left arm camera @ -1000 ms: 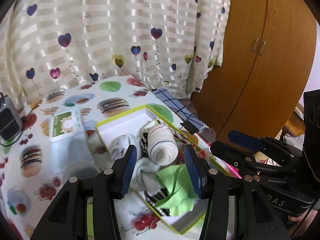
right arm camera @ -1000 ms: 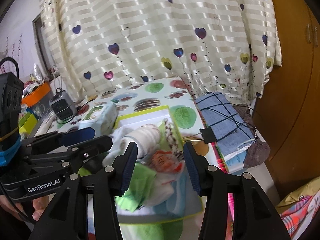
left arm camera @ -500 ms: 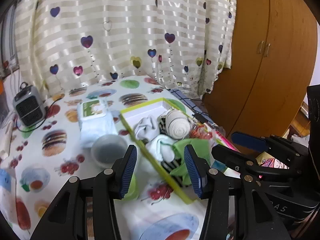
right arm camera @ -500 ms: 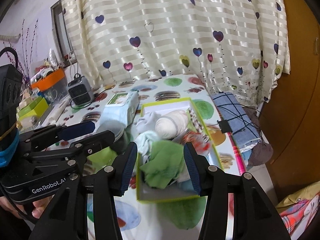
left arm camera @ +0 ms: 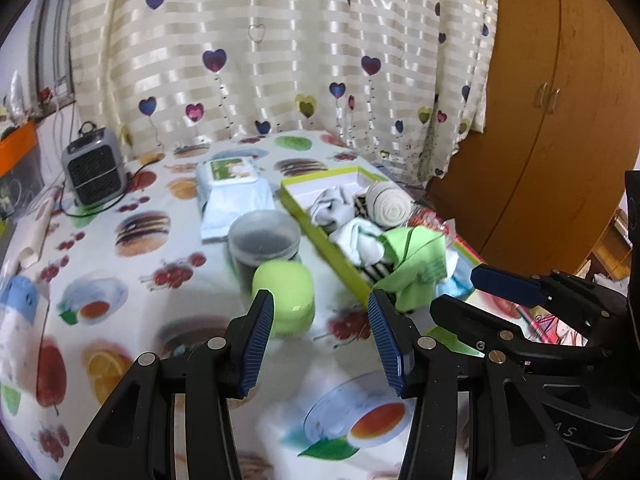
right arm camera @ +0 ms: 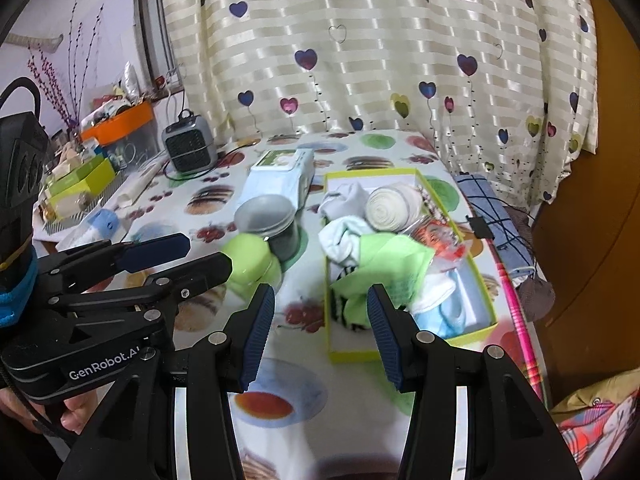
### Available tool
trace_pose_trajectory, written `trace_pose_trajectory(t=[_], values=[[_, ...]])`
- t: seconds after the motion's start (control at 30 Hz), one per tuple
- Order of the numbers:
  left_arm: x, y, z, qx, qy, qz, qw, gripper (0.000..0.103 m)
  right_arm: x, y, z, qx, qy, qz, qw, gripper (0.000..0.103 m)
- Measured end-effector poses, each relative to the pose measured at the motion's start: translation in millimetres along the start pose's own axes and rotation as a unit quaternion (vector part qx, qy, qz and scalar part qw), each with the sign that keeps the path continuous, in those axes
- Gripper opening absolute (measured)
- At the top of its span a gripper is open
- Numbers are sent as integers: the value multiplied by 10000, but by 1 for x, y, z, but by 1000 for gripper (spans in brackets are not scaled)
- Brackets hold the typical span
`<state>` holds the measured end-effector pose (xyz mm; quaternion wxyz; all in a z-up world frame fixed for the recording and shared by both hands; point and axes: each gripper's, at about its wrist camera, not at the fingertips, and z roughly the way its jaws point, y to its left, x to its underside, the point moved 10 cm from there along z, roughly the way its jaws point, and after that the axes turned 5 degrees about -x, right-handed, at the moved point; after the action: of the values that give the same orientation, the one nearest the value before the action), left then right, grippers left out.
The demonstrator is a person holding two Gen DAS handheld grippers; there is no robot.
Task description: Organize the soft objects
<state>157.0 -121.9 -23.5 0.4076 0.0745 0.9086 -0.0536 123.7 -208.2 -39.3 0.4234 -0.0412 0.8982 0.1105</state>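
"genrobot.ai" on the left hand-held gripper (right arm camera: 188, 254); other print unreadable

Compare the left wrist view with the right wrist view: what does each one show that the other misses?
Left wrist only: the brown wooden wardrobe doors with handles.
Right wrist only: the orange plastic crate on the cluttered side shelf, and the blue checked cloth beside the box.
Both: the yellow-green cardboard box of socks, the rolled cream sock, the green cloth, the lime-green round jar, and both open hand-held grippers, empty.
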Motion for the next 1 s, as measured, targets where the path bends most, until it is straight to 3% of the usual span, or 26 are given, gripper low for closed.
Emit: trace_pose_trajectory(t=[1.0], values=[[43, 16, 6, -258, 423, -231, 9985, 48, 33, 15, 14, -78, 278, 46, 9996, 50]])
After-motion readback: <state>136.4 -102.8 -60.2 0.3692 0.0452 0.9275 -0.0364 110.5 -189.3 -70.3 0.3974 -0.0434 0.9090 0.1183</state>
